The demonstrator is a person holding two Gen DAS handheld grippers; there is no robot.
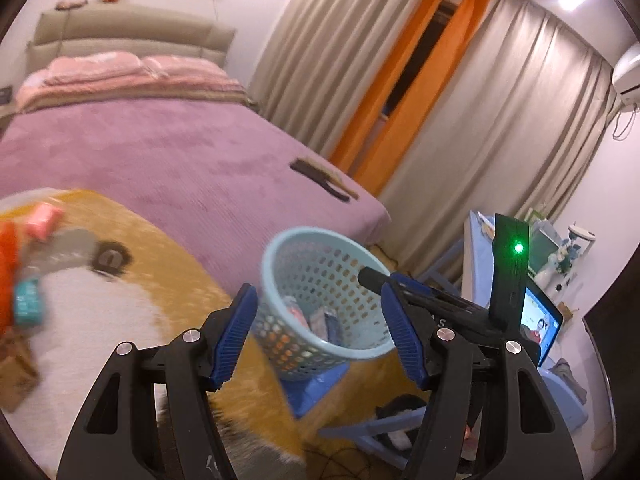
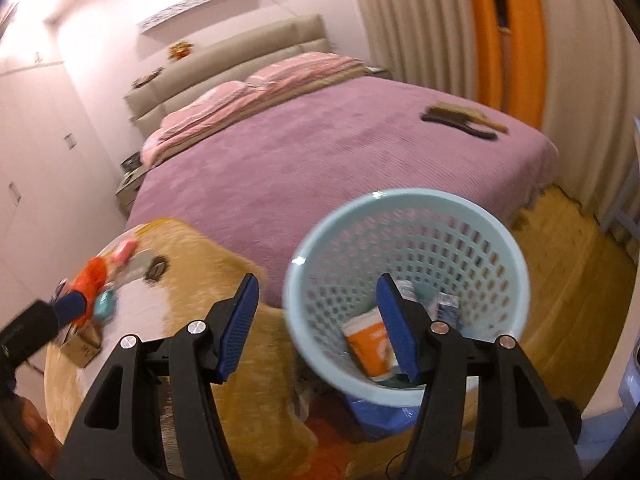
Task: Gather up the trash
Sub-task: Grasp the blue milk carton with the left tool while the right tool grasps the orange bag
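Observation:
A light blue perforated basket [image 1: 320, 296] stands on a blue stool; it also shows in the right wrist view [image 2: 408, 240]. It holds trash, including an orange-and-white pack [image 2: 368, 346]. My left gripper [image 1: 316, 336] is open and empty, close in front of the basket. My right gripper [image 2: 316, 328] is open and empty, its right finger over the basket's rim. It also shows in the left wrist view [image 1: 404, 286] beside the basket. Loose trash lies on the yellow-and-white blanket at left: a pink pack [image 1: 42, 220], a teal pack [image 1: 28, 304], an orange item [image 2: 90, 280].
A purple bed [image 1: 160, 152] fills the background with a dark brush [image 1: 320, 176] near its far corner. A cardboard box [image 2: 82, 344] lies on the blanket. A blue stool [image 1: 316, 384], a laptop [image 1: 540, 324] and curtains [image 1: 480, 120] are at right.

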